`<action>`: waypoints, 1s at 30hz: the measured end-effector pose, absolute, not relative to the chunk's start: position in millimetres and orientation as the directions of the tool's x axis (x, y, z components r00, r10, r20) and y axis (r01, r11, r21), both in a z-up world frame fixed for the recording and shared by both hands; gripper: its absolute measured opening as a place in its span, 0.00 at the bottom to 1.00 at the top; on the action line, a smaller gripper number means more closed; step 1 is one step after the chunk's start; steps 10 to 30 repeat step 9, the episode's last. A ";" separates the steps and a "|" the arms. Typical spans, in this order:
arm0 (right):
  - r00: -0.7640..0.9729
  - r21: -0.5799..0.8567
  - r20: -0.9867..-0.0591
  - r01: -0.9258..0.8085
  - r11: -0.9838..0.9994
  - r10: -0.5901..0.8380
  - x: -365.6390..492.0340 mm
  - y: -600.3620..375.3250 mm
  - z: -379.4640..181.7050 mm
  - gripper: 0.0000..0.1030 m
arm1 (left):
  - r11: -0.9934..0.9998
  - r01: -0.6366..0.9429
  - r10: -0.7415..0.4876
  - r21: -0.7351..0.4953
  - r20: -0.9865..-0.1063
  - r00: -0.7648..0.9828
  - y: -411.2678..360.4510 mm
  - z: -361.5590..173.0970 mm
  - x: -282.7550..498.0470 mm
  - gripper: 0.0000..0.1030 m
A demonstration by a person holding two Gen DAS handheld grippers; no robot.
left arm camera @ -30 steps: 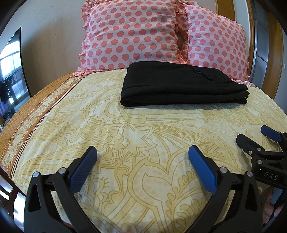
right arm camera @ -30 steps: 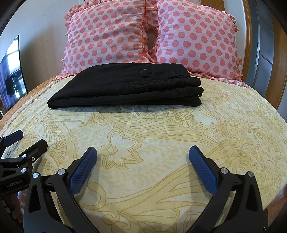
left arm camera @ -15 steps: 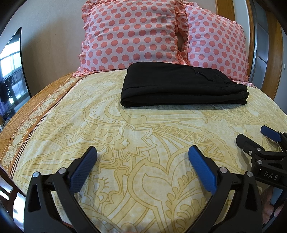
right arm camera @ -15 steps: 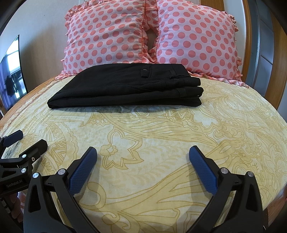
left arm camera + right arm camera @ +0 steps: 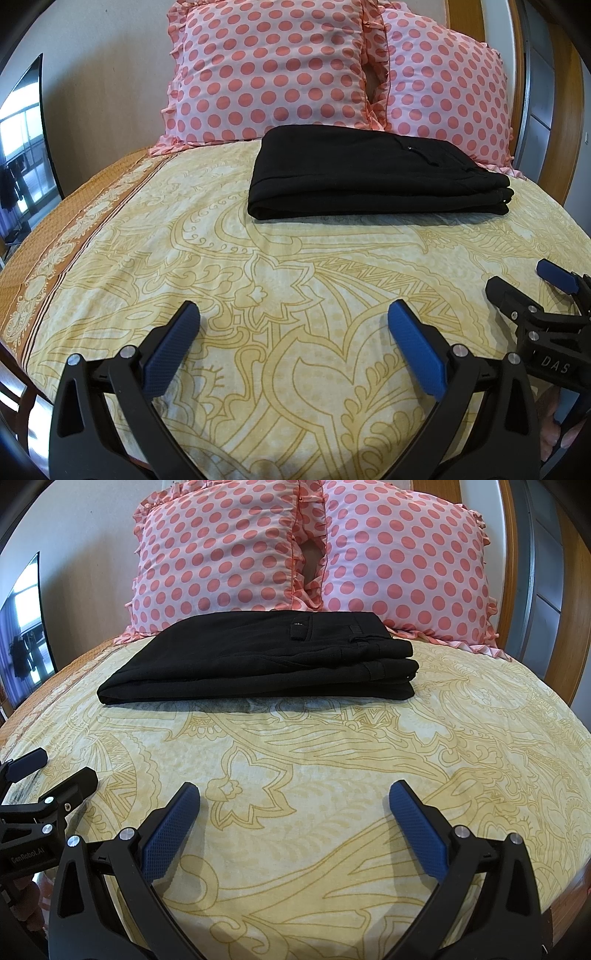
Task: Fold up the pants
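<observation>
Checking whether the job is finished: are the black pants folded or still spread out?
Folded. The black pants lie as a compact stacked rectangle on the bedspread before the pillows, layered edges visible; both grippers are open and clear.

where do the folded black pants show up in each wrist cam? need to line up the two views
Left wrist: folded black pants sit upper centre-right on the yellow bedspread, fold edge at left.
Right wrist: pants sit upper centre, shifted left, waistband end at right.
Shared landmark: the two pink polka-dot pillows standing right behind the pants in both views.
</observation>
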State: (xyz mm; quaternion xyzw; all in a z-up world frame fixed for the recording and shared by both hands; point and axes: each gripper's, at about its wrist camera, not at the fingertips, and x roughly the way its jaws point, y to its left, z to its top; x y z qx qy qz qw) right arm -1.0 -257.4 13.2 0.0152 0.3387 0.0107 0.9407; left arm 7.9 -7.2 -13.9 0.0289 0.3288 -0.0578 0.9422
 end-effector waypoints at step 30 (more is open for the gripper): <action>0.770 0.036 -0.637 -0.009 0.999 0.029 -1.3 -256.8 13.0 0.99 | 0.992 0.127 -0.089 0.016 -0.627 0.774 -8.7 -15.0 7.6 0.98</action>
